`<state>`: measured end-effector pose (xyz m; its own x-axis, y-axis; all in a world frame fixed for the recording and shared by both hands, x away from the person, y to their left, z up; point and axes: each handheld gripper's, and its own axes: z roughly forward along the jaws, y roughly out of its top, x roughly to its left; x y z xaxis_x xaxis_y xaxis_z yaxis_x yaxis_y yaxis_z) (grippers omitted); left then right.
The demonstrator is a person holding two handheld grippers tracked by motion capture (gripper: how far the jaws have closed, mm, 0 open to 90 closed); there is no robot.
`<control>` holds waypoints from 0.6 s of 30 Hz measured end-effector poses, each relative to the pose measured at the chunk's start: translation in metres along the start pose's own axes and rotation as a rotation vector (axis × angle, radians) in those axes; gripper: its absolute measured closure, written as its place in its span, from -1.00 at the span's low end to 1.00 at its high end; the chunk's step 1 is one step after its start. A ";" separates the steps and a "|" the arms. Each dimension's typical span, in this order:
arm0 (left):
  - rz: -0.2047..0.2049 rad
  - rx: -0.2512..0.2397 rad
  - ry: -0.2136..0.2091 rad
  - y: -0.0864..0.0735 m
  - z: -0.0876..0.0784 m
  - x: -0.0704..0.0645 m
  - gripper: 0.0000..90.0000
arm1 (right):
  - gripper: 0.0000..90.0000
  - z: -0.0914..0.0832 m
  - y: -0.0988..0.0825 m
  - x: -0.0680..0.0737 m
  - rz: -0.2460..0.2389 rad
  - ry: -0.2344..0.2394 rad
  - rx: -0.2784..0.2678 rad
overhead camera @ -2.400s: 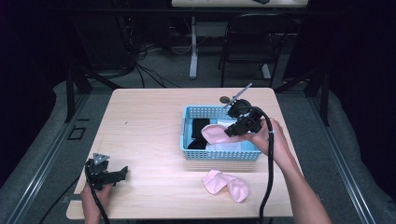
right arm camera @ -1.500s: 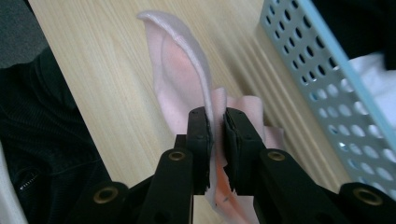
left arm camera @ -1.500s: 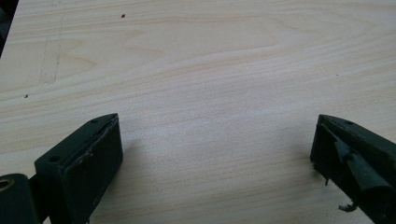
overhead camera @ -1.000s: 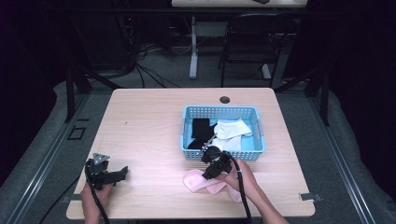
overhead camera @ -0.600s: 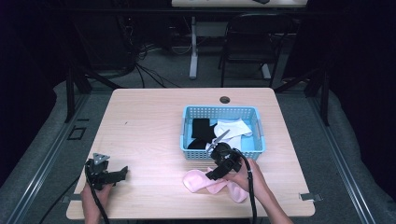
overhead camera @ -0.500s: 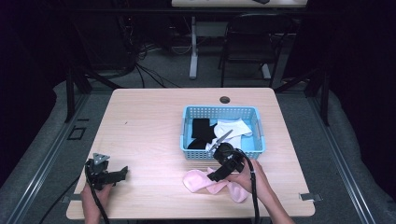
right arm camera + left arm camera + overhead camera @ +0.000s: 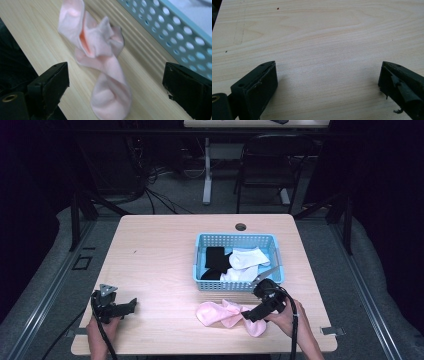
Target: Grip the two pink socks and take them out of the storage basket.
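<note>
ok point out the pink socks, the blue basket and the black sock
pink socks [image 7: 100,62]: right gripper view, the bunched middle
blue basket [image 7: 235,239]: high view, far rim
black sock [image 7: 215,257]: high view, its middle, inside the basket

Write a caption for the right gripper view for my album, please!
Open hand-held gripper hovers over crumpled pink socks on a wooden table beside a blue basket.

High view overhead; claw views close, tabletop [image 7: 160,250] shared.

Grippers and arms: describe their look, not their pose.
Both the left gripper and the right gripper are black, each with two blocky jaws and a trailing black cable. The left one carries a grey three-cornered plate on top. The person's forearms are bare, no sleeves visible.
</note>
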<state>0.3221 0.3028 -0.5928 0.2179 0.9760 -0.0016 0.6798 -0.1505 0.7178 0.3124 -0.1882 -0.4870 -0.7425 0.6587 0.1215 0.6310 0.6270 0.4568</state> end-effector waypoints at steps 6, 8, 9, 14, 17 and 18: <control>0.000 0.000 0.000 0.000 0.000 0.000 -0.95 | -0.87 0.001 -0.031 -0.015 0.076 -0.014 -0.026; 0.001 0.000 0.000 0.000 0.000 0.000 -0.95 | -0.88 0.001 -0.042 -0.020 0.100 -0.023 -0.034; 0.001 -0.001 0.001 0.000 0.000 0.000 -0.95 | -0.89 0.002 -0.048 -0.023 0.115 -0.028 -0.037; 0.001 -0.001 0.001 0.000 0.000 0.000 -0.95 | -0.89 0.008 -0.073 -0.032 0.176 -0.027 -0.042; 0.001 0.000 0.000 0.000 0.000 0.000 -0.95 | -0.90 0.009 -0.086 -0.037 0.209 -0.029 -0.055; 0.001 0.000 0.000 0.000 0.000 0.000 -0.95 | -0.90 0.009 -0.089 -0.038 0.214 -0.030 -0.059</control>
<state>0.3221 0.3027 -0.5928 0.2181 0.9759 -0.0008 0.6794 -0.1512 0.7180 0.2868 -0.2654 -0.5402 -0.5855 0.7868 0.1953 0.7585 0.4466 0.4747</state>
